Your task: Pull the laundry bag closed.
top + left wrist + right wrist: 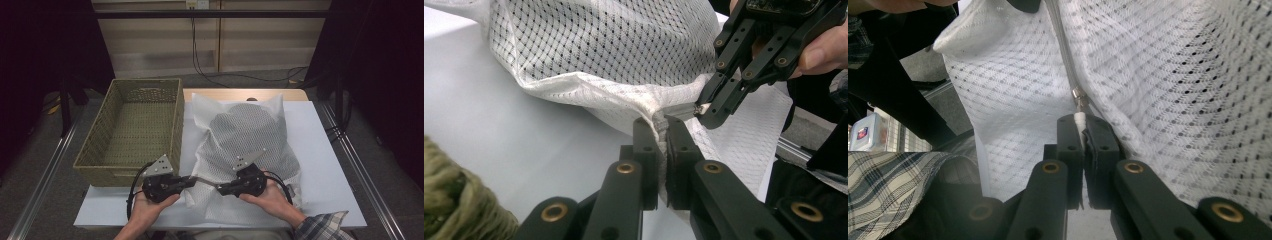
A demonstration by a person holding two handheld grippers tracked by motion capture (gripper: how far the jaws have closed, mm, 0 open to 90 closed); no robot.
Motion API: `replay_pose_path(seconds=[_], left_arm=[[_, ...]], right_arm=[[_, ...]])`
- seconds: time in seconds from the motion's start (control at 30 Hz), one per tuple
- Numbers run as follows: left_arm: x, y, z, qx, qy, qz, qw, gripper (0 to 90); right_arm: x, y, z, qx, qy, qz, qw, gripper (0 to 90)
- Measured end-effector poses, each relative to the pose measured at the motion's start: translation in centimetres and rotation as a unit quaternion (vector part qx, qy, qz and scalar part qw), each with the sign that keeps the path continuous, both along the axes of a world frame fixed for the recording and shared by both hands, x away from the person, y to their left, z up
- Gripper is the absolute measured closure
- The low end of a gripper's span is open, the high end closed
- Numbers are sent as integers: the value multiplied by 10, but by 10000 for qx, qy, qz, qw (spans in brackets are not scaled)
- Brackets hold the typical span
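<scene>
A white mesh laundry bag (245,135) with something dark inside lies on the white table (322,165). My left gripper (192,180) is shut on the bag's near edge, at the end of its grey zipper tape (679,111). In the left gripper view its jaws (663,125) pinch the bunched fabric (614,45). My right gripper (220,189) faces it from the right, tips close to the left's, and is shut on the white zipper pull (1079,119). The slider (1078,94) sits just beyond its jaws (1081,122). The right gripper (706,107) also shows in the left gripper view.
A woven basket (107,112) stands empty at the table's left, its corner (454,200) close to my left gripper. A plaid sleeve (888,185) lies near the table's front edge. Bare white table surface shows to the right of the bag.
</scene>
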State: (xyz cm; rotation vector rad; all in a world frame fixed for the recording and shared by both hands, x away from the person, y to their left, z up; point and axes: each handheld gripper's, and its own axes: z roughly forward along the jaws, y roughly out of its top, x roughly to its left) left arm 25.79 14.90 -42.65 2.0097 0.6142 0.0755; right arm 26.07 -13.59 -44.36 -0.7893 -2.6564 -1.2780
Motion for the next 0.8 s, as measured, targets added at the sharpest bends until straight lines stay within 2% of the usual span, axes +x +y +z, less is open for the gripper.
replay_pose_path(seconds=[0.13,0.33,0.8], left_arm=[[-1,0,-1,53,12,8,10000,860],[-1,1,-2,-10,27,6,10000,861],[0,2,-3,-73,26,-2,10000,861]], right_arm=[[0,-3,1,-36,-47,-25,10000,872],[-2,-6,5,-55,-112,-88,9999,872],[-3,-13,4,-29,-86,-182,9998,872]])
